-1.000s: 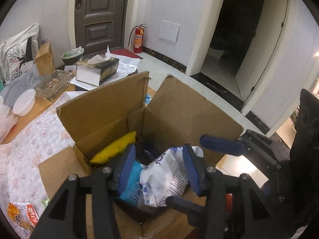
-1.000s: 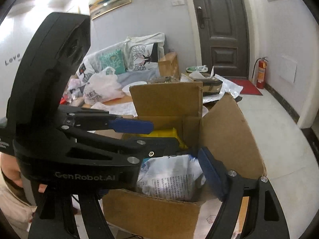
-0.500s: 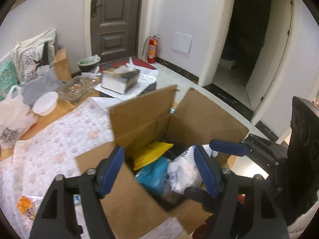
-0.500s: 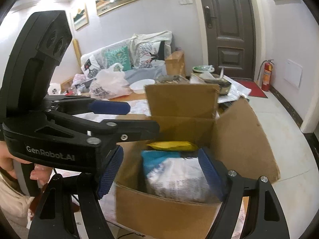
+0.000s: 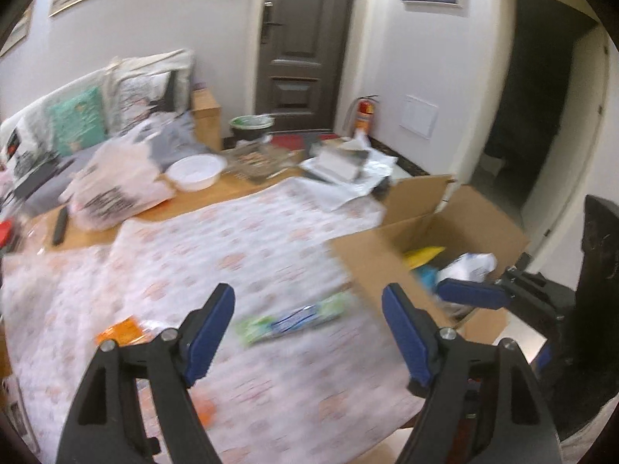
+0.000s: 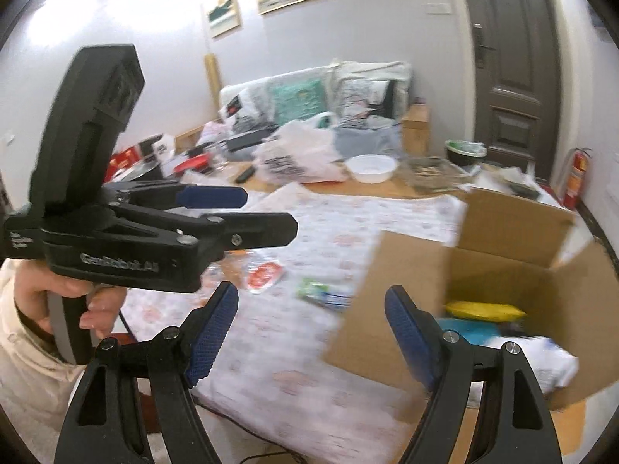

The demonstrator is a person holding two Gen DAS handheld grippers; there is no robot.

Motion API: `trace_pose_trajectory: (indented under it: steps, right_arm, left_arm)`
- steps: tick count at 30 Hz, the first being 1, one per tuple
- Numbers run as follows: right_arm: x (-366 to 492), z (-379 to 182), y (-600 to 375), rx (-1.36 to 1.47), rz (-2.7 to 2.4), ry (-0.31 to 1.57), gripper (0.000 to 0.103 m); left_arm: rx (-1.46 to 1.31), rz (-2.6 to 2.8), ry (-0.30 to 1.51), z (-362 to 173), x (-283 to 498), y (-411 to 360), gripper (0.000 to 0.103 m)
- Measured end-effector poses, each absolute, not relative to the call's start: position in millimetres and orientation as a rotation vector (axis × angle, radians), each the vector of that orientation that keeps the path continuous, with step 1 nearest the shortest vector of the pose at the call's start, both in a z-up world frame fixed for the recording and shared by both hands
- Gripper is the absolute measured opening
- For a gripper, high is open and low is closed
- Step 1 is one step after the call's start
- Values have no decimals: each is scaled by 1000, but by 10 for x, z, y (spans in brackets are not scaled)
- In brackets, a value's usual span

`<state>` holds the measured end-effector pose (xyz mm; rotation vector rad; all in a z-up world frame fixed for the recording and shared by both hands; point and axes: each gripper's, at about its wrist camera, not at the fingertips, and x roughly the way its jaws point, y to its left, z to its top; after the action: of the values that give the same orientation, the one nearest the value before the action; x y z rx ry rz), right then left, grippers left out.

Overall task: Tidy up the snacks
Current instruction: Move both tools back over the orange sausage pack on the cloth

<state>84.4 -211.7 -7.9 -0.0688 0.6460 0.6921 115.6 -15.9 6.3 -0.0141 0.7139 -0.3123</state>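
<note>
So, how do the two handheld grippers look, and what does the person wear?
Both the left gripper and the right gripper have black plastic frames with triangular cut-outs, silver screws and blue textured pads on the jaws. The left one carries white lettering on its side. The person's sleeve is cream.

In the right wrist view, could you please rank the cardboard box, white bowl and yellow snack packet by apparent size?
1. Open brown cardboard box
2. Round white bowl; farther away, so uncertain
3. Flat yellow snack packet, partly hidden in the box
</note>
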Motion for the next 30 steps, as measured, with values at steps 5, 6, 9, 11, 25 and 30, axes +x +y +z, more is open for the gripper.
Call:
trace_pose_trajectory:
  steps: [5, 6, 9, 11, 25, 30]
  right_arm:
    - [845, -239, -1438, -108, 779, 700, 80]
    - [862, -302, -1276, -119, 799, 724, 80]
    - [886, -471, -945, -151, 830, 771, 80]
    - [917, -609, -738, -170, 845, 811, 81]
    - [1250, -1355, 144, -223, 842, 956, 89]
    - [1290, -1449, 328, -286, 815, 927, 90]
  left_arm:
    - [-68, -209, 750, -255, 1100, 628, 82]
    - [-79, -193, 757, -320, 1115, 743, 82]
    - [-118, -153, 783, -551, 1133, 1123, 82]
    - [-133, -142, 806, -703, 1156, 1308, 82]
    - [-285, -180, 874, -1384, 1394, 1846, 82]
    - [-325, -180, 884, -1438, 1445, 1916, 82]
